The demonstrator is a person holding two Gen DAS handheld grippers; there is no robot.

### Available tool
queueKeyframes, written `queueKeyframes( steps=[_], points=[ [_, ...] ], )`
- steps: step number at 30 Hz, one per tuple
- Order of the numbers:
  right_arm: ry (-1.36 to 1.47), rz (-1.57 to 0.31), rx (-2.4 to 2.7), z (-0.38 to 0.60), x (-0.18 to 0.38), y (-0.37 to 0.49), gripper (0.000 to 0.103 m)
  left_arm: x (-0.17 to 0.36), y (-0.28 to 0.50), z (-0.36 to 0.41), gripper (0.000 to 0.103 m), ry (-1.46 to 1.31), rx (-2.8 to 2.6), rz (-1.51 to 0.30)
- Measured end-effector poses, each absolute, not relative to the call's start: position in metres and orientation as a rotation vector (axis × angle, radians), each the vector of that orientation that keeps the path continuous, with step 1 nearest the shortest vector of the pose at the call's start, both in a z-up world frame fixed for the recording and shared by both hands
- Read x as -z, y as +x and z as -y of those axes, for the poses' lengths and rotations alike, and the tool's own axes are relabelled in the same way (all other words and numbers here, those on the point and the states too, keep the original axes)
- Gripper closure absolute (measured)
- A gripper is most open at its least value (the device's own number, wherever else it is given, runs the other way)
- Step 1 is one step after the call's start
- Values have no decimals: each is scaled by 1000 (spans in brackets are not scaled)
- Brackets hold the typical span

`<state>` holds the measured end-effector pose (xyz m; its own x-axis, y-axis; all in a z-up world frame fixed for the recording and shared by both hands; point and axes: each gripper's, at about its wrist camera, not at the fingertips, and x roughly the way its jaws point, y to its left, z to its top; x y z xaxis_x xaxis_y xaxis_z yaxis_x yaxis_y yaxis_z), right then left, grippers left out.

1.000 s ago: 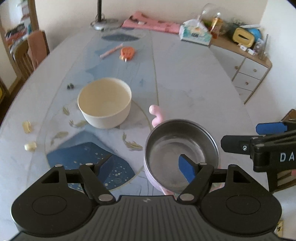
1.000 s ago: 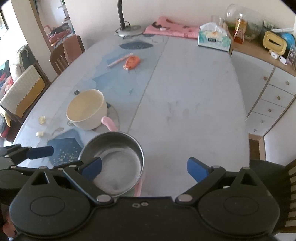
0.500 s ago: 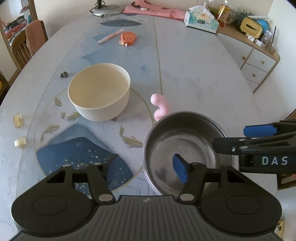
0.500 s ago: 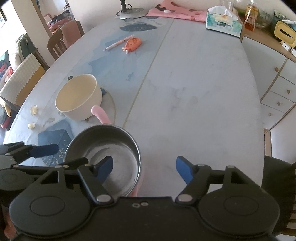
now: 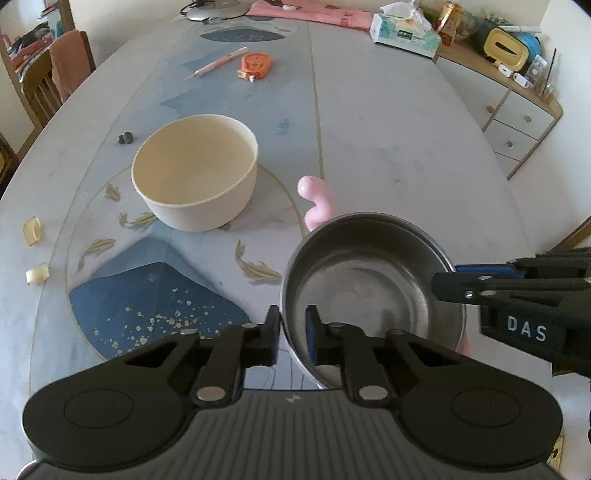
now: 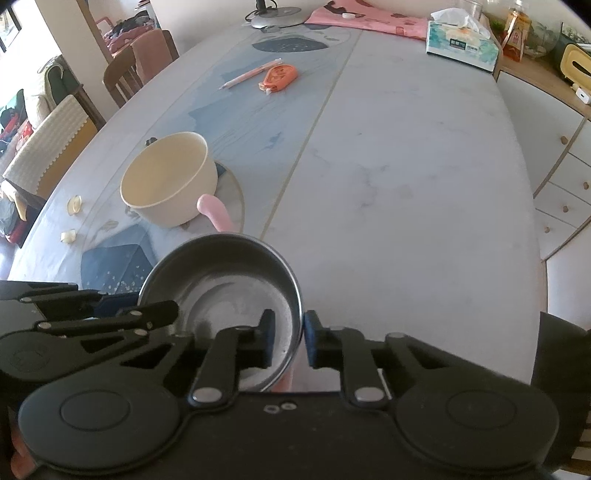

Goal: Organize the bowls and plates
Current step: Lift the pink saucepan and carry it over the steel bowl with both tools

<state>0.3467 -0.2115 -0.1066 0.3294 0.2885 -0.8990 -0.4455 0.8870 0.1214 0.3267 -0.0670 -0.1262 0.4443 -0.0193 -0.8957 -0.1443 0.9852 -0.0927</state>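
A steel bowl (image 5: 369, 288) (image 6: 229, 291) with a pink outer shell and a pink handle (image 5: 314, 199) stands near the table's front edge. My left gripper (image 5: 292, 321) has its jaws closing on the bowl's left rim, one pad inside and one outside, both pressing the wall. My right gripper (image 6: 289, 325) is closing the same way on the right rim; it also shows side-on as the right gripper (image 5: 454, 280) in the left wrist view. A cream bowl (image 5: 195, 173) (image 6: 166, 177) stands upright and empty just beyond, to the left, apart from the steel bowl.
Farther back on the table lie a pink pen (image 5: 218, 66) and an orange tape dispenser (image 5: 255, 64), with a tissue box (image 5: 404, 33), a pink cloth and a lamp base at the far end. Small pale bits (image 5: 33, 230) lie at the left edge. Chairs stand left, a drawer cabinet (image 6: 565, 177) right.
Both grippers came down to the steel bowl and their jaws went from wide open to clamped on its opposite rims. The bowls have not moved.
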Motion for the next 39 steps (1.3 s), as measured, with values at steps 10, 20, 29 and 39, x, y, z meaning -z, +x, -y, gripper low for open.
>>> queueKeyframes(
  steps=[10,20,29,39],
  points=[
    [-145,-1147,-435,214,104,337,99,124,318,68,98,-174,-82,-1117],
    [-128,-1142,-388,223,89,314,99,111,296,73,100,-165,-38,-1108],
    [-91,-1134,-338,235,79,300,100,100,282,84,100,-130,11,-1086],
    [-66,-1123,-307,249,58,282,100,79,270,93,100,-120,64,-1071]
  ],
)
